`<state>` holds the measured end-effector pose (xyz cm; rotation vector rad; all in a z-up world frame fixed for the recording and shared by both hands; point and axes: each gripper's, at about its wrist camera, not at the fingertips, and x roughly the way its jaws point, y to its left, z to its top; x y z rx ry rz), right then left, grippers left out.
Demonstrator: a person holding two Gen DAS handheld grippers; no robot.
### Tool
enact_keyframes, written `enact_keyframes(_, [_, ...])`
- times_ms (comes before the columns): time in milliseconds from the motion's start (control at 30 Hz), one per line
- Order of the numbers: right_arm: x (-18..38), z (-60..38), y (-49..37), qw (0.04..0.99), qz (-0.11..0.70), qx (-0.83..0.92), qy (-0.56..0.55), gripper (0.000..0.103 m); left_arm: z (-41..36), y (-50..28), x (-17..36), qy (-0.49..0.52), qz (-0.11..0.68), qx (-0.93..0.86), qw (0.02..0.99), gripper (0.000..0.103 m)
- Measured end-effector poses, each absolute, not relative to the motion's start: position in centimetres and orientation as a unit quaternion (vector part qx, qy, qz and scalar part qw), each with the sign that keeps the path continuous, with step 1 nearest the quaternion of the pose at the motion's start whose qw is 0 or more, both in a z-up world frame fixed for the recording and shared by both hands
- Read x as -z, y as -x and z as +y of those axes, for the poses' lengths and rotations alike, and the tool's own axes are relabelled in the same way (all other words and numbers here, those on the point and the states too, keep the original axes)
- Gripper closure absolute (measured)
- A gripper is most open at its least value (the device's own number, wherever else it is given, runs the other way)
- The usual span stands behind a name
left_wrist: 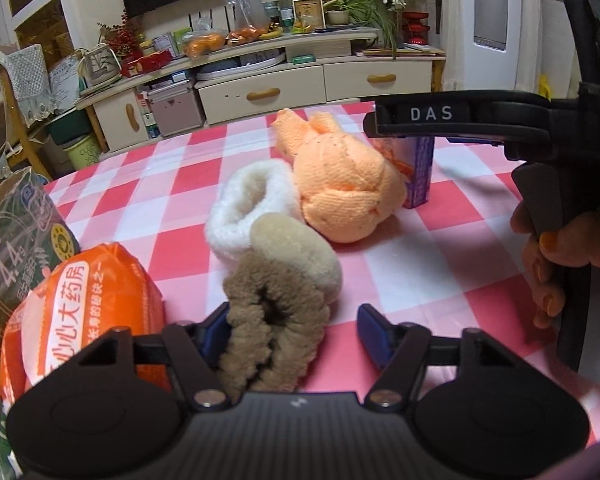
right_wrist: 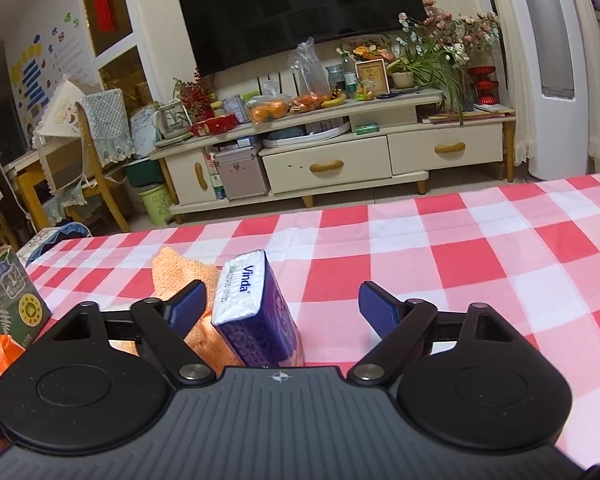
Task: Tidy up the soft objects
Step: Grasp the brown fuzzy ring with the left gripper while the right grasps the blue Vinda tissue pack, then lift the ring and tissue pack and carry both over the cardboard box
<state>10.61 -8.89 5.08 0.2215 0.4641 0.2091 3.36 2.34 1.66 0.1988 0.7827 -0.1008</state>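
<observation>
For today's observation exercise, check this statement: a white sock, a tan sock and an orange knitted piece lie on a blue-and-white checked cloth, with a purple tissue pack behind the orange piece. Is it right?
One detail is wrong: the cloth is red-and-white checked, not blue-and-white, as the left wrist view shows. The white sock, tan sock, orange knitted piece and purple tissue pack are as stated.

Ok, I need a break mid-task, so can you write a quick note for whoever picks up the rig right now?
Left claw: open. The brown fuzzy sock lies between its pads but is not gripped, and one pad stands clear of it.
Right claw: open. The purple tissue pack stands between its fingers, not gripped.
Things: the white fuzzy sock and orange knitted piece lie close together just beyond the brown sock on the checked tablecloth. An orange bag and green carton are at the left.
Done: nothing visibly sorted.
Left: grip and place each soft item.
</observation>
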Motion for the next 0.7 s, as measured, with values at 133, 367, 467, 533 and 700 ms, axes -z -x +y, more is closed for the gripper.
enact_keyframes(133, [-5.0,-8.7,-10.9,0.961,0.232,-0.107,-0.11,0.032,2.6,-3.5,-1.8,-0.093,0.381,0.041,0.919,0.055])
enact_keyframes(367, [-4.6,-9.1,-11.0,0.957,0.25,-0.106,-0.104,0.064,2.7,-3.5,-2.0,-0.084,0.382,0.043,0.919,0.065])
enact_keyframes(467, [-4.6,-9.2,-10.6,0.956,0.253,-0.107,-0.102,0.07,2.4,-3.2,-2.1,-0.082,0.383,0.054,0.919,0.066])
enact_keyframes(533, [-4.7,-9.4,-10.2,0.956,0.253,-0.106,-0.1,0.072,2.1,-3.0,-2.1,-0.08,0.383,0.061,0.918,0.067])
enact_keyframes(700, [-4.8,-9.8,-8.7,0.957,0.254,-0.098,-0.094,0.073,1.5,-2.4,-2.1,-0.072,0.386,0.076,0.917,0.067])
